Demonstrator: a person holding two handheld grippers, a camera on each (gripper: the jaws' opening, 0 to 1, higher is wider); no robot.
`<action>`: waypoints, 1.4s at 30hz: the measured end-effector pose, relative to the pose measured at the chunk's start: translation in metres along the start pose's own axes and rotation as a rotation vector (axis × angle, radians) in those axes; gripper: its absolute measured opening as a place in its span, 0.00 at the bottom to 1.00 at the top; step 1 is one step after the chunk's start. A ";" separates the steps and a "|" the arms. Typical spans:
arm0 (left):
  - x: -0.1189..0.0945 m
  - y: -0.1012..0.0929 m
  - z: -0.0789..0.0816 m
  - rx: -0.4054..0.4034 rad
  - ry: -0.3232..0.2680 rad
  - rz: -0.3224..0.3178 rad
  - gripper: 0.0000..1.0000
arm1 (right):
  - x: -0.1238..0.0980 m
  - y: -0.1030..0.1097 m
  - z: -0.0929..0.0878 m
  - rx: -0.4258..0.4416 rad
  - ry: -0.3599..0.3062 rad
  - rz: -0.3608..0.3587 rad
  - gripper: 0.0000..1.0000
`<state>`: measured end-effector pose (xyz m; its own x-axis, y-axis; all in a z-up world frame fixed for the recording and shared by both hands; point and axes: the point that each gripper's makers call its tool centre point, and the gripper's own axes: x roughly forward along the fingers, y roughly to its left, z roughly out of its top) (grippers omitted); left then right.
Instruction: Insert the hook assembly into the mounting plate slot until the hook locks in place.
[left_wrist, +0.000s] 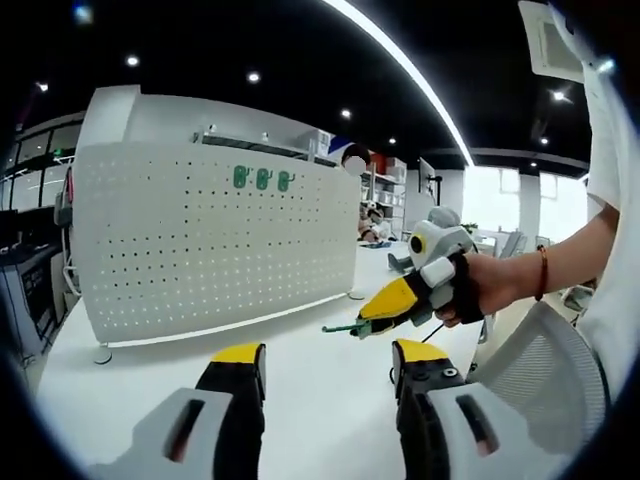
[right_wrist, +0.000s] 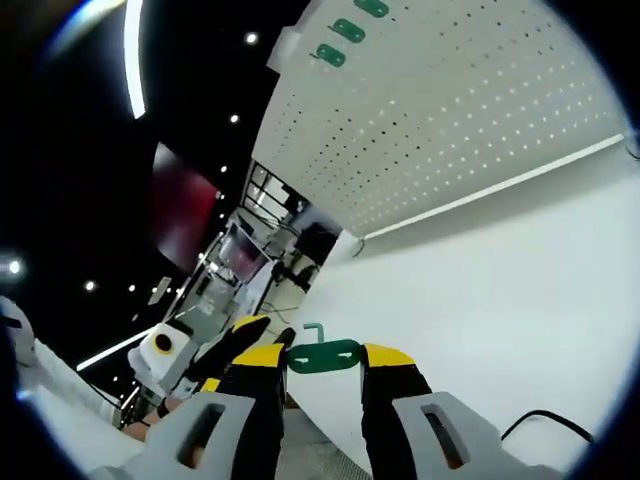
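A white pegboard mounting plate (left_wrist: 210, 250) stands upright on the white table (left_wrist: 300, 385), with three green hooks (left_wrist: 261, 180) hanging near its top edge. In the right gripper view the plate (right_wrist: 470, 110) fills the upper right, tilted, and the mounted hooks (right_wrist: 348, 30) sit at the top. My right gripper (right_wrist: 322, 358) is shut on a green hook assembly (right_wrist: 322, 355). Seen from the left gripper view, the right gripper (left_wrist: 365, 322) is held in a person's hand, and the hook (left_wrist: 345, 327) points toward the plate, still apart from it. My left gripper (left_wrist: 330, 355) stands open with nothing between its jaws.
The left gripper's body (right_wrist: 185, 360) comes into the right gripper view at the lower left. A black cable (right_wrist: 545, 420) lies on the table. A mesh chair back (left_wrist: 545, 370) is at the right. Shelving and desks stand behind the plate.
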<state>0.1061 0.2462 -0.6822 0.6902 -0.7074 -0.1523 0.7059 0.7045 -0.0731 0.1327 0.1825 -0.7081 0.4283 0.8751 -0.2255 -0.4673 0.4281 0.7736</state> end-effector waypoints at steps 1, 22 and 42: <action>0.000 -0.002 0.000 0.005 0.002 -0.007 0.52 | 0.000 0.001 -0.001 0.015 0.006 0.011 0.28; 0.006 -0.021 0.000 0.215 0.037 -0.144 0.31 | 0.000 0.029 -0.025 0.145 0.167 0.215 0.28; -0.007 -0.050 0.002 0.299 0.038 -0.358 0.12 | -0.005 0.055 -0.048 0.201 0.362 0.379 0.28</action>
<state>0.0666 0.2161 -0.6758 0.3921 -0.8967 -0.2053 0.9174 0.3647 0.1591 0.0676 0.2125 -0.6933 -0.0500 0.9962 -0.0713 -0.3649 0.0482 0.9298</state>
